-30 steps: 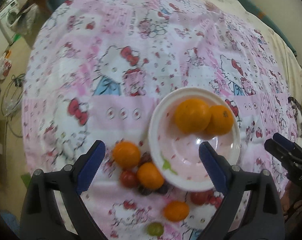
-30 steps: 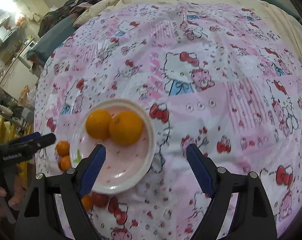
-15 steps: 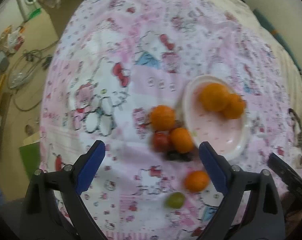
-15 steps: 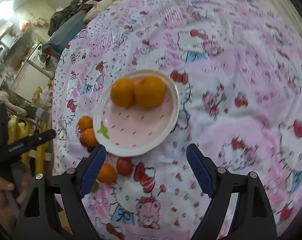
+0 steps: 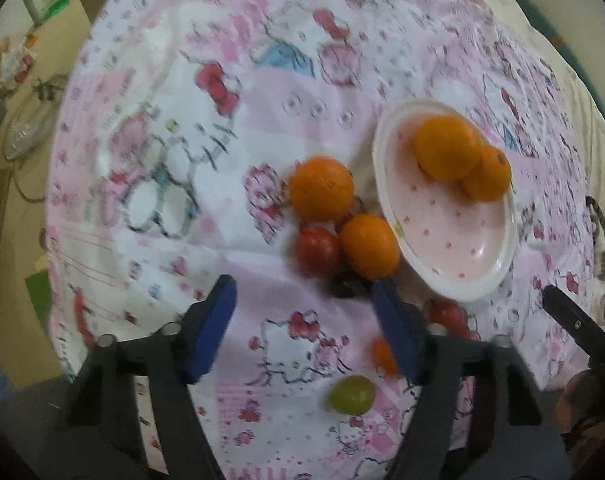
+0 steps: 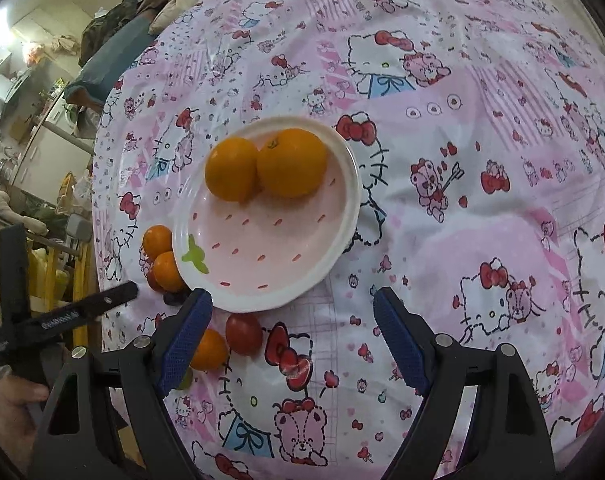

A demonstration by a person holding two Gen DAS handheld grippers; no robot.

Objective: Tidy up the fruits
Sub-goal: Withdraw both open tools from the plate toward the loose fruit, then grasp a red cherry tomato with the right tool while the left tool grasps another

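Oranges [image 6: 264, 168], two of them touching, sit in the pink plate [image 6: 274, 276] on the cartoon-print cloth [image 6: 462, 140]. Just beside the plate's rim lie two loose oranges [image 5: 321, 188], a red tomato [image 5: 317, 251] and something dark. A green grape [image 5: 351, 394] lies nearer. The left gripper [image 5: 304, 330] and right gripper [image 6: 292, 340] hover, jaws apart and holding nothing.

Both grippers are spread wide, nothing gripped. Left gripper [image 5: 304, 326] hovers just short of the plate [image 5: 498, 276] (off its left edge), right gripper [image 6: 292, 334] hangs over its near rim.
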